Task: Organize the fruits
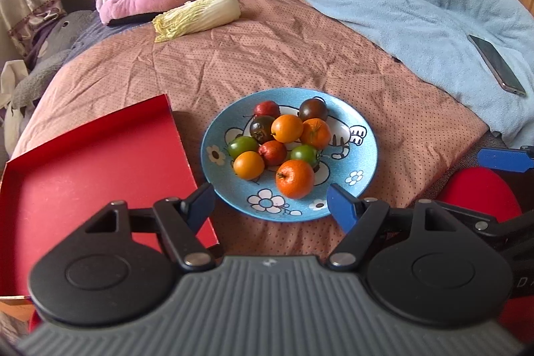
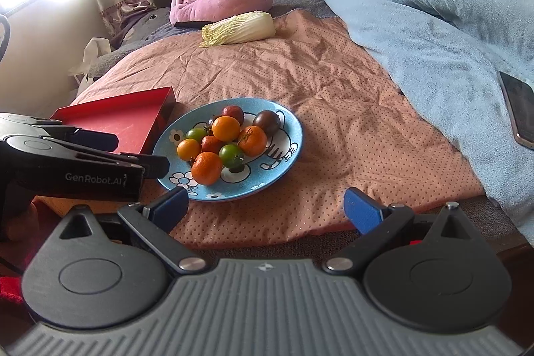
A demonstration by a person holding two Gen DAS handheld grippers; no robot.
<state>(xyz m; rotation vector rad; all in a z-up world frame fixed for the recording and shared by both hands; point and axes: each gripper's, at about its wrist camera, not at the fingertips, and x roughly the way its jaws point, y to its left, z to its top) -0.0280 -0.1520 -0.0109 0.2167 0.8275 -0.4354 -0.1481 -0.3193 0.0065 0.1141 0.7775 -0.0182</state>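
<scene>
Ten small fruits (image 1: 279, 142) sat on a blue plate (image 1: 363, 135) beside a red tray (image 1: 83, 169). Both the left gripper (image 1: 272, 206) and right gripper (image 2: 267, 206) hung wide open, holding nothing.

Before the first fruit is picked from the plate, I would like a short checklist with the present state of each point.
1. Left gripper open and holding nothing: ok.
2. Right gripper open and holding nothing: ok.
3. Fruits all on the blue plate: ok.
4. Nearest orange fruit free on top for a grasp: ok.
5. Red tray beside the plate has bare floor: ok.
6. Whether fruits will roll when one is lifted: cannot tell.
</scene>
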